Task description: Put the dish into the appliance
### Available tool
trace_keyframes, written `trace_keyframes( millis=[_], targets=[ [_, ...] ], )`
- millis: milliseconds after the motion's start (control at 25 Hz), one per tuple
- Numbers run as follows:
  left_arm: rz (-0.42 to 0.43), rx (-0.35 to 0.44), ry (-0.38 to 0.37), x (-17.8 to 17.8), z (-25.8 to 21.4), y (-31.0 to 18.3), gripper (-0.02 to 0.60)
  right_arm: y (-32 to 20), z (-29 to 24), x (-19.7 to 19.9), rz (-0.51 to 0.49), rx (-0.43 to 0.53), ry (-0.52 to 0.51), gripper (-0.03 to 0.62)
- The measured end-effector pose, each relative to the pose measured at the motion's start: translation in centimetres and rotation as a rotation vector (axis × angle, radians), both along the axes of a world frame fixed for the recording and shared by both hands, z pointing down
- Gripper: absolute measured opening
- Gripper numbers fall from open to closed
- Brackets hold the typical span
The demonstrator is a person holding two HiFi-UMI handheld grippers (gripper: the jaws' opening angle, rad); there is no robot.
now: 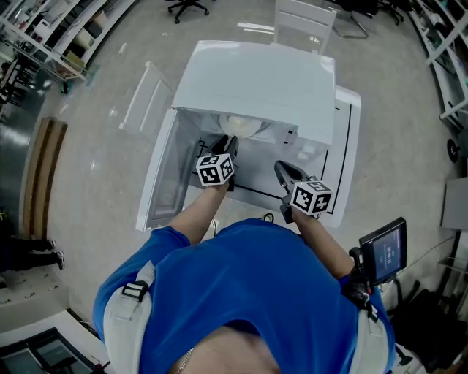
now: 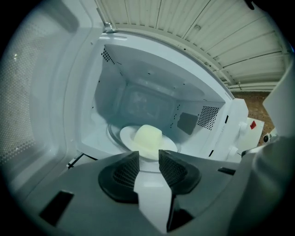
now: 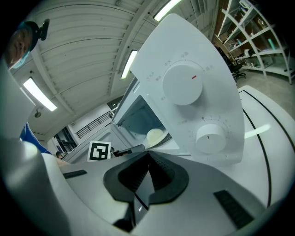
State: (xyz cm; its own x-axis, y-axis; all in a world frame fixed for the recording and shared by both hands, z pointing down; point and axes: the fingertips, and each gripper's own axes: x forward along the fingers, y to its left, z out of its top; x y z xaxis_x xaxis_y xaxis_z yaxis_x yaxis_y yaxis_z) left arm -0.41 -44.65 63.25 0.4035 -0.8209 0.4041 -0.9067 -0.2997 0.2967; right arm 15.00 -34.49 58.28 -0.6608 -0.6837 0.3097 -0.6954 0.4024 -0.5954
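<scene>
The white microwave point(image 1: 256, 80) stands on a white table point(image 1: 349, 139) with its door point(image 1: 162, 175) swung open to the left. Inside, a white dish point(image 2: 159, 144) carrying a pale yellow lump point(image 2: 147, 137) rests on the turntable; the same dish point(image 1: 241, 126) shows in the head view and, as dish point(image 3: 155, 136), in the right gripper view. My left gripper point(image 2: 143, 159) is at the oven mouth, open by a narrow gap, its tips right at the dish's near rim. My right gripper point(image 3: 147, 154) is shut and empty, low in front of the control panel's knobs point(image 3: 183, 83).
The open door point(image 2: 32, 92) walls off the left side of the oven mouth. A small screen point(image 1: 384, 252) sits on a stand at my right. White chairs point(image 1: 303, 18) stand behind the table, and shelving point(image 1: 51, 36) lines the far left.
</scene>
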Motion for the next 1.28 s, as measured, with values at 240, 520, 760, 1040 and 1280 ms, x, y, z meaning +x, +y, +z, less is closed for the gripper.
trace_keyframes(
  millis=[240,520,760,1040,1280],
  targets=[
    [-0.006,-0.005,-0.033,0.1,0.0,-0.9,0.14,0.2,-0.4,0.4,0.002,0.004,-0.001,0.002],
    [-0.002,-0.016,-0.05,0.5,0.2,-1.8,0.14,0.1,-0.5,0.3,-0.006,0.01,-0.002,0.002],
    [-0.002,-0.02,-0.057,0.5,0.0,-2.2,0.14,0.1,-0.8,0.2,-0.007,0.014,-0.004,0.002],
    [-0.003,-0.015,-0.045,0.3,-0.2,-2.1,0.14,0.3,-1.0,0.0,0.0,0.022,-0.004,0.002],
    [0.015,0.022,-0.009,0.0,-1.9,-0.5,0.138,0.9,-1.4,-0.6,-0.002,0.028,0.0,0.002]
  ],
)
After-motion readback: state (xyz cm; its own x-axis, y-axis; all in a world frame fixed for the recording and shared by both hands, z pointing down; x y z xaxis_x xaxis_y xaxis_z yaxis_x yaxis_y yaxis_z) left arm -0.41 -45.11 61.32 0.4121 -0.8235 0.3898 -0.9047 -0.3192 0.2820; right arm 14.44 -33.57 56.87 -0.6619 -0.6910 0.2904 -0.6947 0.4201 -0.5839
